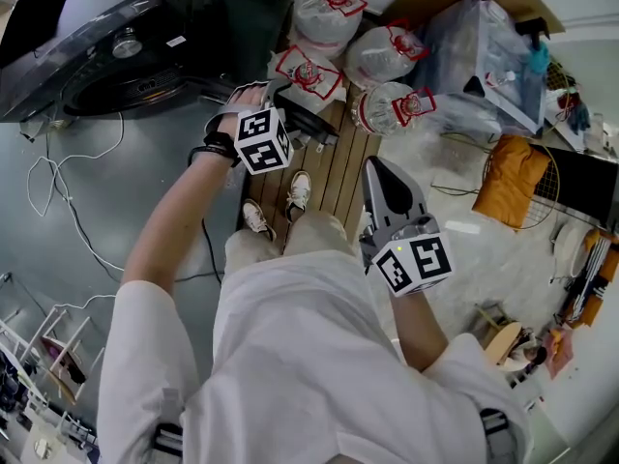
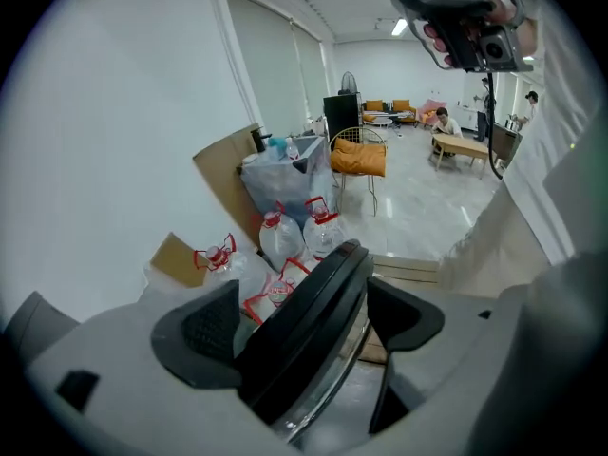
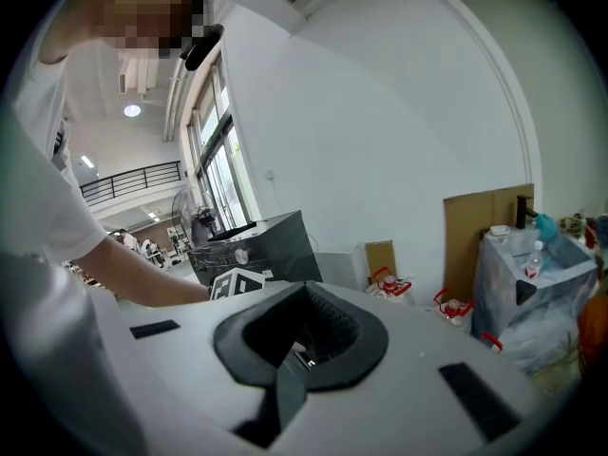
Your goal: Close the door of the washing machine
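Door (image 2: 321,297), just one, clamped by left gripper (image 2: 304,329); right gripper (image 3: 302,340) closed, empty.

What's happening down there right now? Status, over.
Left gripper shut on washing machine door rim. Right gripper shut, empty. Door open. Water jugs close beside it, away from the machine.

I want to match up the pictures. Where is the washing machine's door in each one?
Head view: the door is upper middle, its edge gripped by the left gripper.
Left gripper view: the door is low centre, with its black rim between the jaws.
Right gripper view: the door is not seen, only the dark machine.
Shared landmark: the red-handled water jugs.
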